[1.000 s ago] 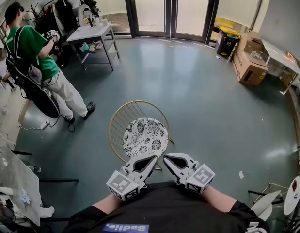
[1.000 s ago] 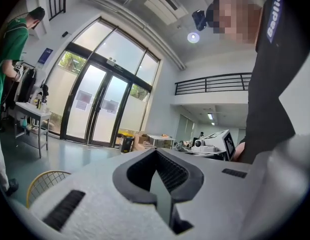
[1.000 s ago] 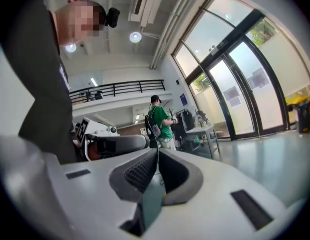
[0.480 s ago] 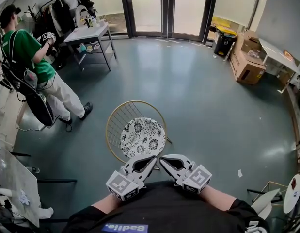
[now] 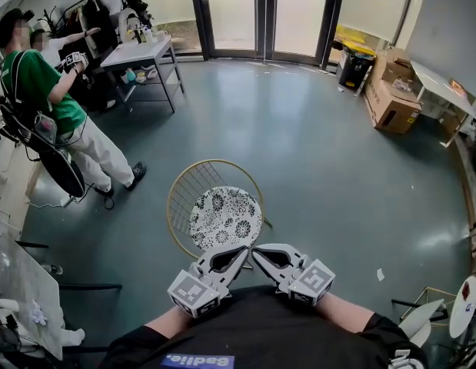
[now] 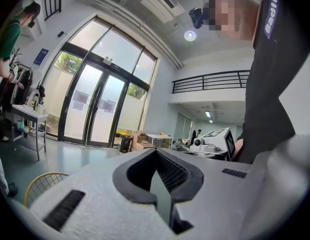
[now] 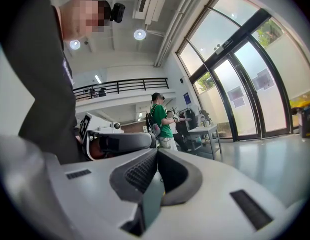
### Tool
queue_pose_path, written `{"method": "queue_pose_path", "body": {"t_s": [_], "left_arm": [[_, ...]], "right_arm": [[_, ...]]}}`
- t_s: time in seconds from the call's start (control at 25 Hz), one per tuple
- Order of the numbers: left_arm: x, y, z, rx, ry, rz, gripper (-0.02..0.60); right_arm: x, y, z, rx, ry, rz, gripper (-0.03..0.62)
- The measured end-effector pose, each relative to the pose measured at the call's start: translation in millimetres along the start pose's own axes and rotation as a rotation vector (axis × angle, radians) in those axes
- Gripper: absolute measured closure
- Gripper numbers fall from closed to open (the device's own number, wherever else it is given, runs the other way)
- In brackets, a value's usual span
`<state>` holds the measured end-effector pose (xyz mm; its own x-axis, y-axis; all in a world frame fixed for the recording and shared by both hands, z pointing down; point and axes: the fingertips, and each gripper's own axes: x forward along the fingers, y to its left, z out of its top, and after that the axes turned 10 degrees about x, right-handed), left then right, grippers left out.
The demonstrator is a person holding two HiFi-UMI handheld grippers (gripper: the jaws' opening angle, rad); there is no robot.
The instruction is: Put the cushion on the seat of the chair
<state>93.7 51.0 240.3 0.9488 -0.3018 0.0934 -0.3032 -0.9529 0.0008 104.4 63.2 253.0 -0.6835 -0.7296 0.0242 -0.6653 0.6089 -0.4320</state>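
Right tool point(image 7: 157, 153) apparently closed, empty

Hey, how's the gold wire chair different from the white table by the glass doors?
The round gold wire chair is curved open mesh; the white rectangular table has a solid flat top on straight legs. The chair carries a black-and-white patterned cushion on its seat; the table has none. The chair stands alone mid-floor; the table stands near the glass doors. Both stand upright on the grey-green floor.

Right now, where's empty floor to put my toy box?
The wide floor between the chair, the glass doors and the cardboard boxes is bare. Crowded: the left side, by the person and table.
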Motion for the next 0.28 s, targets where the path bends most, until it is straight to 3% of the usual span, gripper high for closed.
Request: {"method": "queue_pose_path", "body": {"t_s": [0.28], "left_arm": [[-2.5,3.2,2.7,-0.017,0.001,-0.014,0.568]], "right_arm": [[7.7,-2.6,3.3,0.003,0.016,-0.018,0.563]]}}
